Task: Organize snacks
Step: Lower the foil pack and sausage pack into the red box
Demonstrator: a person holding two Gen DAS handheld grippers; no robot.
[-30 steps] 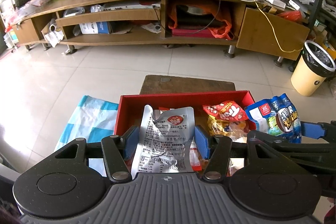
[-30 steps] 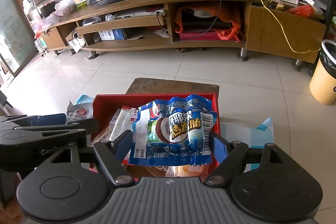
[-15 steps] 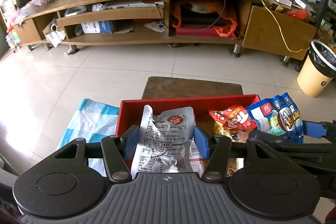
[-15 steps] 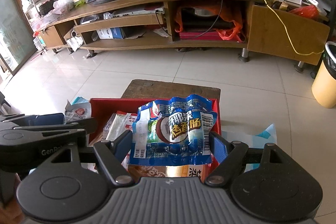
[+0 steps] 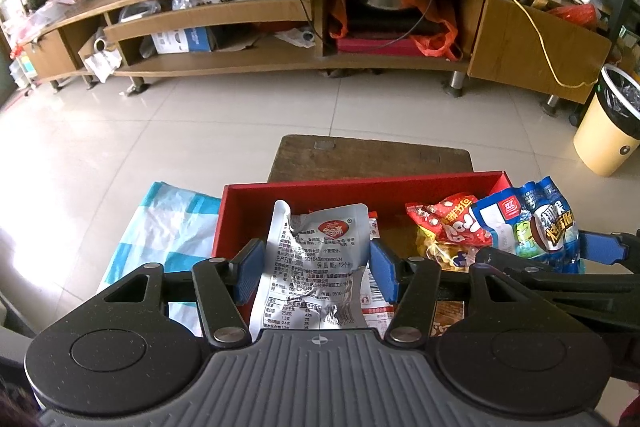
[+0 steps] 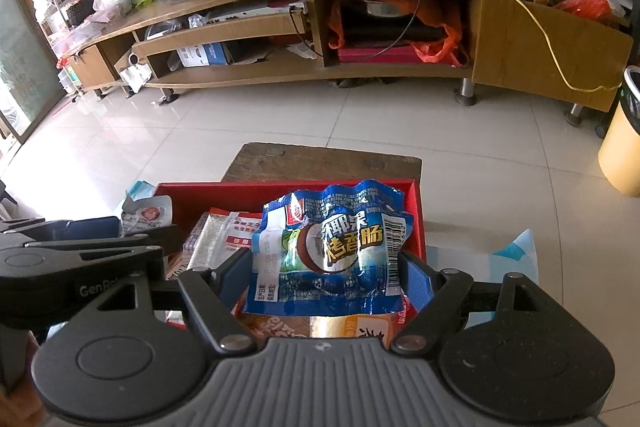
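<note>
Crinkly silver foil, that's the silver packet (image 5: 316, 263) with a red logo, clamped between the left gripper (image 5: 316, 269)'s two blue pads over the red box (image 5: 360, 187). The right gripper (image 6: 326, 277) pinches one blue sausage pack (image 6: 328, 251) above the same box. One red snack bag (image 5: 448, 223) lies inside.

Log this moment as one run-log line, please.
left gripper: shut on silver packet | right gripper: shut on blue packet | both over red box | release: not yet
</note>
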